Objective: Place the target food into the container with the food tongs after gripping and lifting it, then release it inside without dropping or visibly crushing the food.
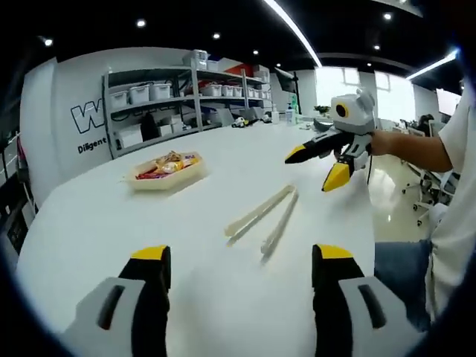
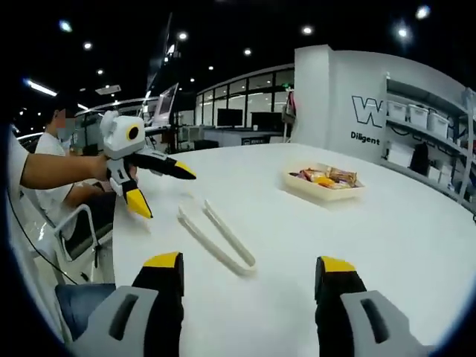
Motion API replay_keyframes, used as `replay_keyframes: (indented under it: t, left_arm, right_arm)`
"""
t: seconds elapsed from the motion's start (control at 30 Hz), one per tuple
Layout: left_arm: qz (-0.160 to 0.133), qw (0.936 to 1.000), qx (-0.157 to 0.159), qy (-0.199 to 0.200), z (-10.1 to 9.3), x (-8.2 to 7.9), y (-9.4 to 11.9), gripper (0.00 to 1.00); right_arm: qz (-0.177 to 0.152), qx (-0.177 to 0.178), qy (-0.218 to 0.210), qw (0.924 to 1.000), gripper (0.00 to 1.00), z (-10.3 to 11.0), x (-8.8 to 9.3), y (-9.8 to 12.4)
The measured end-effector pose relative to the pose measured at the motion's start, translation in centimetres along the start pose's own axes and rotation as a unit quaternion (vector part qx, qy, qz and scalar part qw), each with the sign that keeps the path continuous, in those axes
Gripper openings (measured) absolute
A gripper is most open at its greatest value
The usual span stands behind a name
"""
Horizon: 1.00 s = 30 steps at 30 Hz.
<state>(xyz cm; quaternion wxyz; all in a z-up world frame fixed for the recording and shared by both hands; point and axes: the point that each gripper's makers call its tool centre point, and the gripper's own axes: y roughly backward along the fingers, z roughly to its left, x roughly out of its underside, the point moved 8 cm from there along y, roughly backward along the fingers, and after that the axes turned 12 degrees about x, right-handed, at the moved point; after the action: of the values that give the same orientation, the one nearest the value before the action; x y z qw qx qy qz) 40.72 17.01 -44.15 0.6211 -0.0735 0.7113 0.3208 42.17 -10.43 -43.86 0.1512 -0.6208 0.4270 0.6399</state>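
1. While the left gripper (image 1: 242, 264) hovers low over the round white worktop (image 1: 111, 223), its yellow-tipped jaws stand wide apart on nothing; the right gripper (image 2: 249, 275) is likewise spread and empty.
2. Cream plastic food tongs (image 1: 262, 216) lie flat just ahead of both, between their jaw lines, touched by neither.
3. Seen from the left gripper view, their long axis runs away and rightward, the two arms splaying toward the camera.
4. Farther off sits a shallow cream tray of packaged snacks (image 1: 167, 169); individual packets are too small to identify.
5. Grey storage shelves (image 1: 186, 93) stand behind.
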Motion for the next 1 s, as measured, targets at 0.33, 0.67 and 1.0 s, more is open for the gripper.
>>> replay_keyframes:
  t: [0.33,0.67,1.0]
  left_arm:
    - [-0.007,0.9994,-0.034,0.009,-1.4,-0.7,0.4,0.99]
    - [-0.009,0.9967,-0.075,0.030,-2.4,-1.2,1.7,0.99]
    - [-0.005,0.9943,-0.099,0.039,-2.8,-0.2,2.3,0.99]
  right_arm:
    - [-0.042,0.047,-0.025,0.9977,0.86,1.3,-1.3,1.3]
    - [-0.048,0.058,-0.057,0.9955,0.96,1.4,-2.3,1.9]
    - [-0.046,0.088,-0.087,0.9913,0.99,1.5,-2.1,1.9]
